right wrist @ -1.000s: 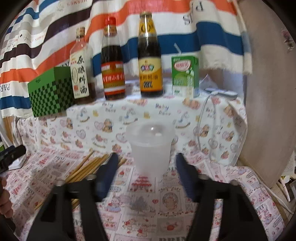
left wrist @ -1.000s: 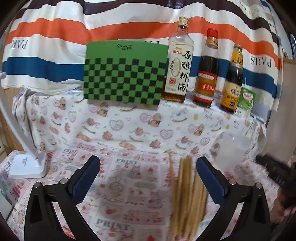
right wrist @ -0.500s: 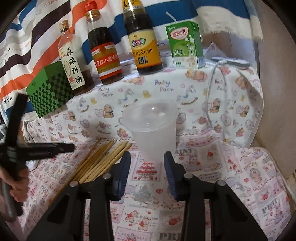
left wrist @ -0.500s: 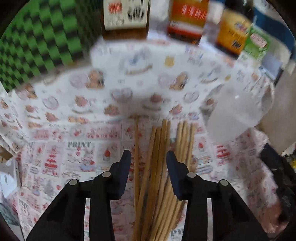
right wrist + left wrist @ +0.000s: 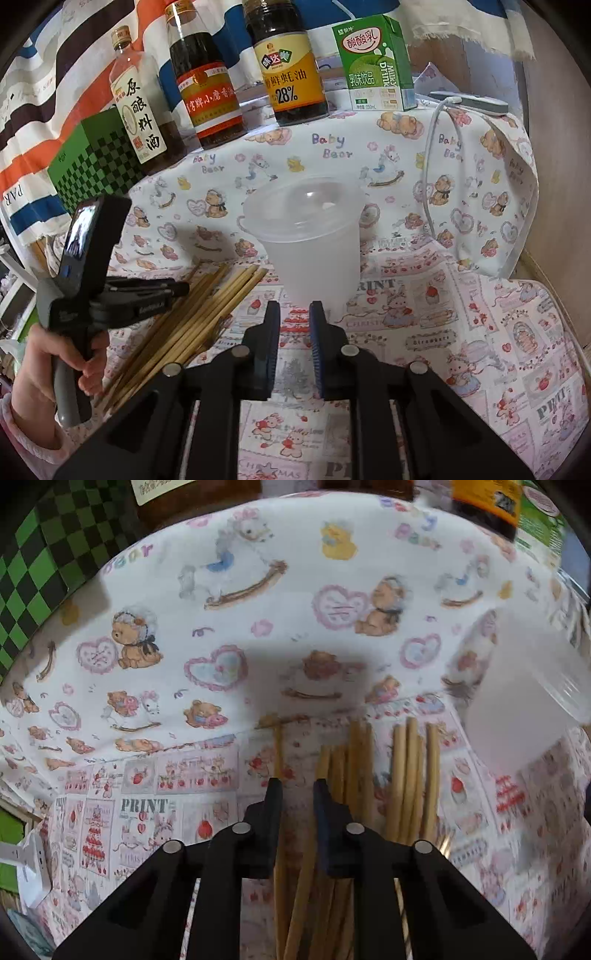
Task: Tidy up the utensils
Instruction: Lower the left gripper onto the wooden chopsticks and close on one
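On my left, my left gripper (image 5: 297, 788) is tipped down over the near part of the chopsticks (image 5: 347, 775), which lie in a loose bundle on the printed tabletop (image 5: 147, 805), just left of the translucent cup (image 5: 306, 236). Its jaws have just been closing and now stand narrow, with one or two sticks running through the gap; I cannot tell whether the pads press on them yet. To do this well, I judge I should settle on a single pair, pinch near the middle so the sticks balance, and lift straight before swinging toward the cup. The sticks' long axis runs away from me, their far ends pointing at the cloth-draped step below the sauce bottles (image 5: 207, 85). Further right, my right gripper (image 5: 294, 310) has also just been closing, narrow and empty, hovering just short of the cup's base.
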